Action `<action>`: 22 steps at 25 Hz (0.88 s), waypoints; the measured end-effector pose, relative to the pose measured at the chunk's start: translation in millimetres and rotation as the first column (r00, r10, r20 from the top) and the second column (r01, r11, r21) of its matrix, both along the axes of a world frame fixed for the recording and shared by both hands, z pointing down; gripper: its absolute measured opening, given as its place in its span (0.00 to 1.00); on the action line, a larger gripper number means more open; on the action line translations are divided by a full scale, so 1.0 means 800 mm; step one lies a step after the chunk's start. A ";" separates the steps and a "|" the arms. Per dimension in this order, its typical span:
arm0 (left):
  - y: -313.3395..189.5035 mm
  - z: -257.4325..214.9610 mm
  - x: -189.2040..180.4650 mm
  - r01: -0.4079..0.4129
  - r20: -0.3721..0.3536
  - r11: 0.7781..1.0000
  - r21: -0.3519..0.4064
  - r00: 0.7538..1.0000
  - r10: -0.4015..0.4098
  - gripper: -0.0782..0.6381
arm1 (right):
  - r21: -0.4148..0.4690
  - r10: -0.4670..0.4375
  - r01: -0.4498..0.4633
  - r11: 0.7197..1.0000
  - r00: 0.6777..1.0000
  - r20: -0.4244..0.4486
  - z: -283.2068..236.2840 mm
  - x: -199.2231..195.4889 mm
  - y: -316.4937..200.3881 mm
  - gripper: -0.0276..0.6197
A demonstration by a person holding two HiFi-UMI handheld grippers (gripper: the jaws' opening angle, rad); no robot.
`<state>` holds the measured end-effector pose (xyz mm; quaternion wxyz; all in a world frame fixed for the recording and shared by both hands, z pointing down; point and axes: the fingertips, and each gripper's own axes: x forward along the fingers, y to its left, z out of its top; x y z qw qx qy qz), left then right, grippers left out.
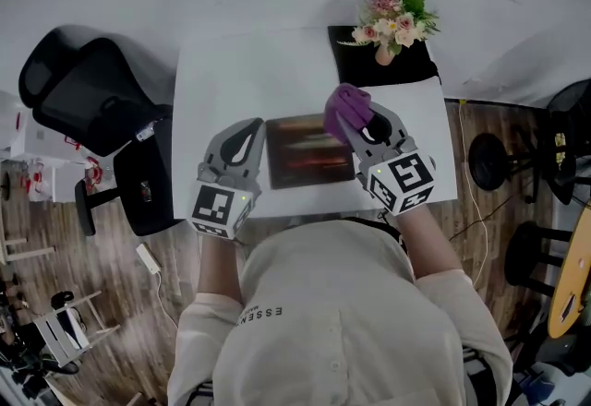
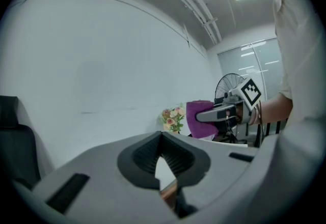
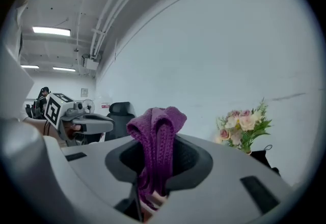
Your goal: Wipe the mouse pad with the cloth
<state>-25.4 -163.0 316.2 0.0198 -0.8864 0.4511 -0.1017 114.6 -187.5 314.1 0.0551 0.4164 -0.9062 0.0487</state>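
The mouse pad [image 1: 305,151], dark with reddish stripes, lies on the white table [image 1: 222,72] in front of me. My right gripper [image 1: 351,118] hovers over the pad's far right corner, shut on a bunched purple cloth [image 1: 345,105]. In the right gripper view the cloth [image 3: 155,131] sticks up from between the jaws. The left gripper [image 1: 247,133] is at the pad's left edge, tilted upward. Its jaws look closed with nothing between them in the left gripper view, which also shows the purple cloth [image 2: 197,119] held aloft.
A vase of flowers [image 1: 392,21] stands on a black mat [image 1: 369,70] at the table's far right. A black office chair [image 1: 88,90] sits left of the table. A fan and stools [image 1: 489,160] stand to the right on the wooden floor.
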 end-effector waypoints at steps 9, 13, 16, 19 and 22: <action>-0.012 -0.018 -0.035 0.086 -0.014 0.996 -0.026 0.996 -0.086 0.11 | 0.100 0.078 -0.077 0.992 0.997 -0.006 -0.027 0.013 -0.007 0.19; -0.014 -0.020 -0.035 0.089 -0.002 0.996 -0.026 0.996 -0.089 0.11 | 0.071 0.082 -0.080 0.994 0.996 -0.035 -0.016 0.011 -0.008 0.18; -0.018 -0.020 -0.039 0.100 0.018 0.995 -0.029 0.995 -0.099 0.11 | 0.027 0.110 -0.109 0.994 0.993 -0.035 -0.010 0.013 -0.014 0.18; -0.020 -0.019 -0.045 0.110 0.006 0.993 -0.041 0.994 -0.110 0.11 | 0.025 0.121 -0.120 0.992 0.991 -0.048 -0.010 0.014 -0.018 0.18; -0.021 -0.019 -0.046 0.110 0.007 0.993 -0.044 0.994 -0.110 0.11 | 0.031 0.119 -0.117 0.993 0.991 -0.056 -0.010 0.012 -0.019 0.18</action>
